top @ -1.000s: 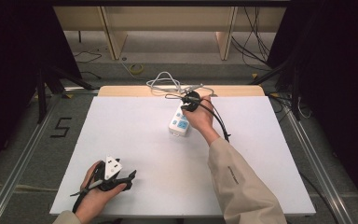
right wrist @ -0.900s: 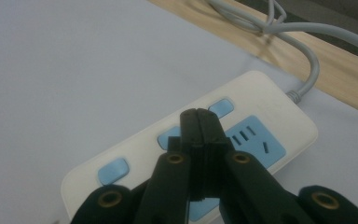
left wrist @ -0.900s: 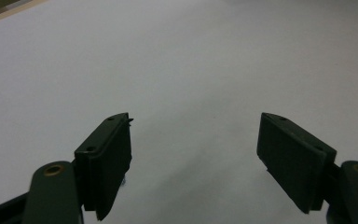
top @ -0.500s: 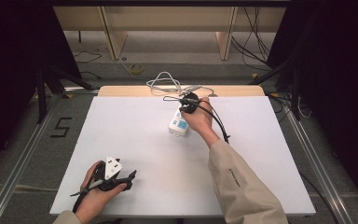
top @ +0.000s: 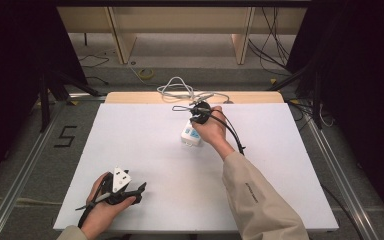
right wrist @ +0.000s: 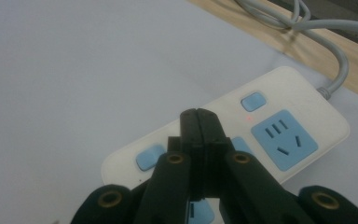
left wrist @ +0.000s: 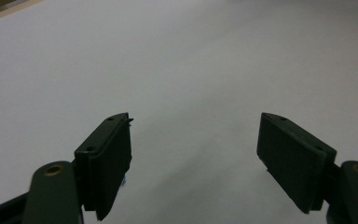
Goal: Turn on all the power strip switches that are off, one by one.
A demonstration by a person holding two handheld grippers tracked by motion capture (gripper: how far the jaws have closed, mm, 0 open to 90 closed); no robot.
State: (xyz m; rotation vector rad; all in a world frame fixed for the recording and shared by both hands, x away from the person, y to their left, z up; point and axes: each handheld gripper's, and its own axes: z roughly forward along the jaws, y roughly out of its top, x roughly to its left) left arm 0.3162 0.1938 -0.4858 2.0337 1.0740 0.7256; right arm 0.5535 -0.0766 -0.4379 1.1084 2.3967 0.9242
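A white power strip [top: 190, 134] with blue sockets lies on the white table [top: 130, 140], far of centre. In the right gripper view the power strip [right wrist: 303, 102] shows a blue switch [right wrist: 253, 101], a small red light [right wrist: 249, 118] beside it and a second blue switch [right wrist: 150, 157]. My right gripper [right wrist: 200, 114] is shut with nothing between its jaws, and its tips sit over the strip between the two switches. Whether they touch it I cannot tell. From above, the right gripper [top: 197, 120] hangs over the strip's far end. My left gripper [top: 140, 189] rests open at the near left, its pads [left wrist: 107, 154] wide apart over bare table.
The strip's grey cable [top: 177, 89] coils on the wooden strip [top: 130, 97] at the table's far edge. A black cable [top: 232, 135] trails from the right gripper along the forearm. Metal rails [top: 25, 165] run along both sides of the table.
The right hand has shifted only slightly over the power strip. The left hand has stayed where it was.
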